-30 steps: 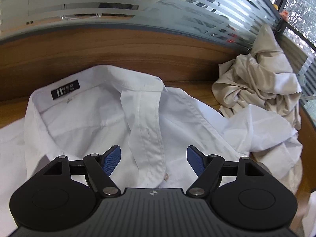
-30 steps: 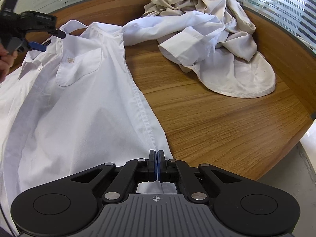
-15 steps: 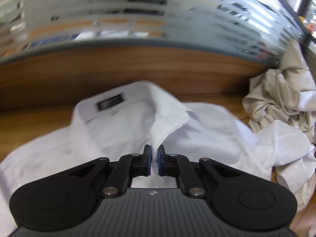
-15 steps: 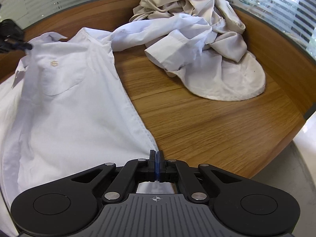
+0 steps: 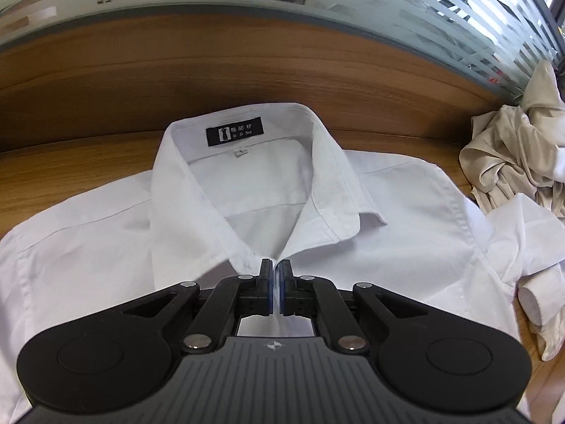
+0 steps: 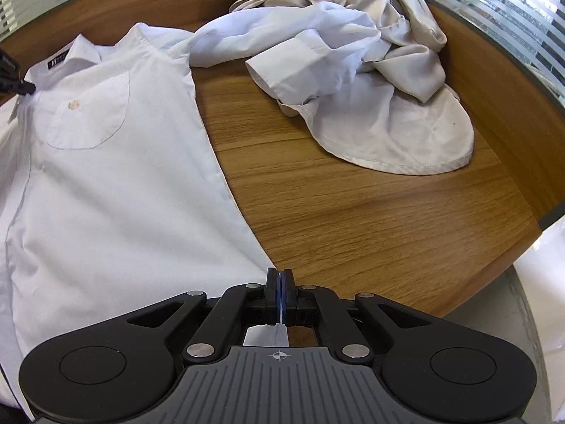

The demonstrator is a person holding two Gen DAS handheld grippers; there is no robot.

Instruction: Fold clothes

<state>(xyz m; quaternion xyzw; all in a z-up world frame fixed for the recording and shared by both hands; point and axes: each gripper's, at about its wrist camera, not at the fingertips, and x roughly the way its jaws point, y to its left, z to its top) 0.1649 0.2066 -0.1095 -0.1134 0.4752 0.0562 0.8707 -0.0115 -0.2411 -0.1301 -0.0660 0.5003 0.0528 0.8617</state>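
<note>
Left wrist view: the left gripper (image 5: 276,271) pinches the white shirt (image 5: 406,233) placket just below the collar (image 5: 247,162) at 12 o'clock. The right gripper (image 6: 280,281) clamps the hem corner. The shirt's long axis runs between the 2 grippers, flat on the wooden table (image 6: 370,219).

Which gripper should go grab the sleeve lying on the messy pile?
Probably the right gripper. It grips the shirt hem on the side facing the sleeve; the left gripper pinches the front below the collar, farther off.
</note>
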